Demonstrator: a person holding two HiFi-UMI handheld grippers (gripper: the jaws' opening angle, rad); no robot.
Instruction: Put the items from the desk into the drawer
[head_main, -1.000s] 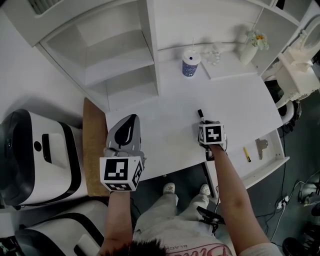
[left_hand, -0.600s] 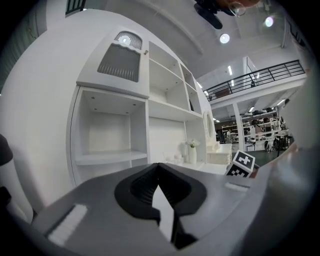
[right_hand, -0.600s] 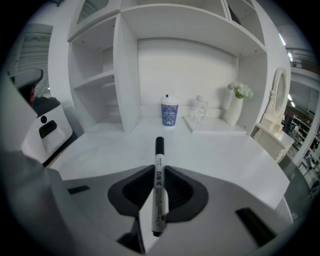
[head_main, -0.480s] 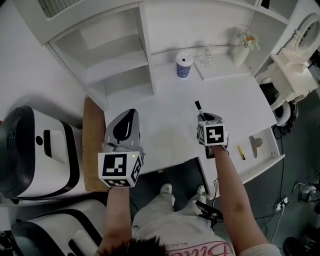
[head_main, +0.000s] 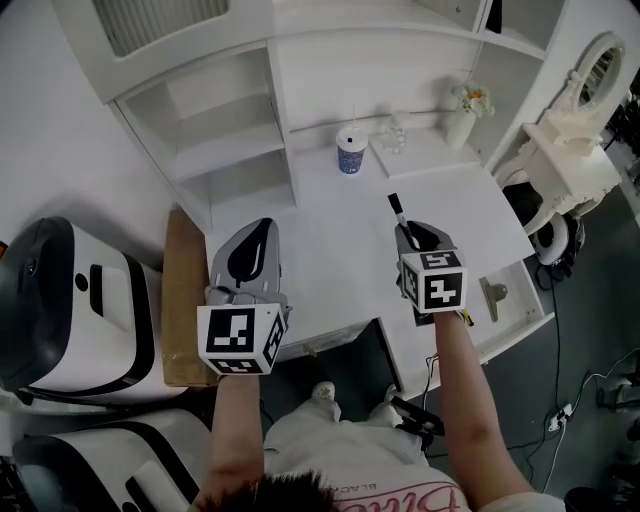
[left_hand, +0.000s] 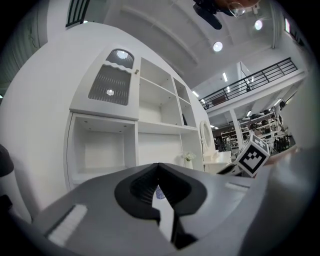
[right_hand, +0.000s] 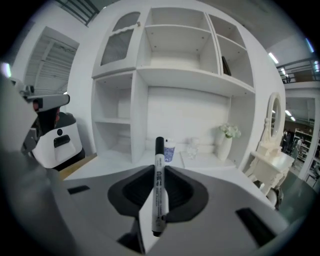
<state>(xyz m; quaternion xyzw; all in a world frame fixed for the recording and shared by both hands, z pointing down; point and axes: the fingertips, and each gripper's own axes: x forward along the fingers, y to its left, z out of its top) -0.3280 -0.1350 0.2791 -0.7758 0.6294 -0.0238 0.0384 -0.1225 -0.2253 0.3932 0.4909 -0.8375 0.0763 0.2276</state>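
Clamping the marker (head_main: 396, 208), the right hand-held gripper (head_main: 408, 232) hides its lower barrel.

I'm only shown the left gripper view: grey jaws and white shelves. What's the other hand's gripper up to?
Observer: The right gripper is shut on a white marker with a black cap, over the desk.
Operator: Where would that go?
Observer: The head view shows an open drawer just right of that gripper.
Operator: Is it empty?
Observer: No, a grey metal clip lies in it.
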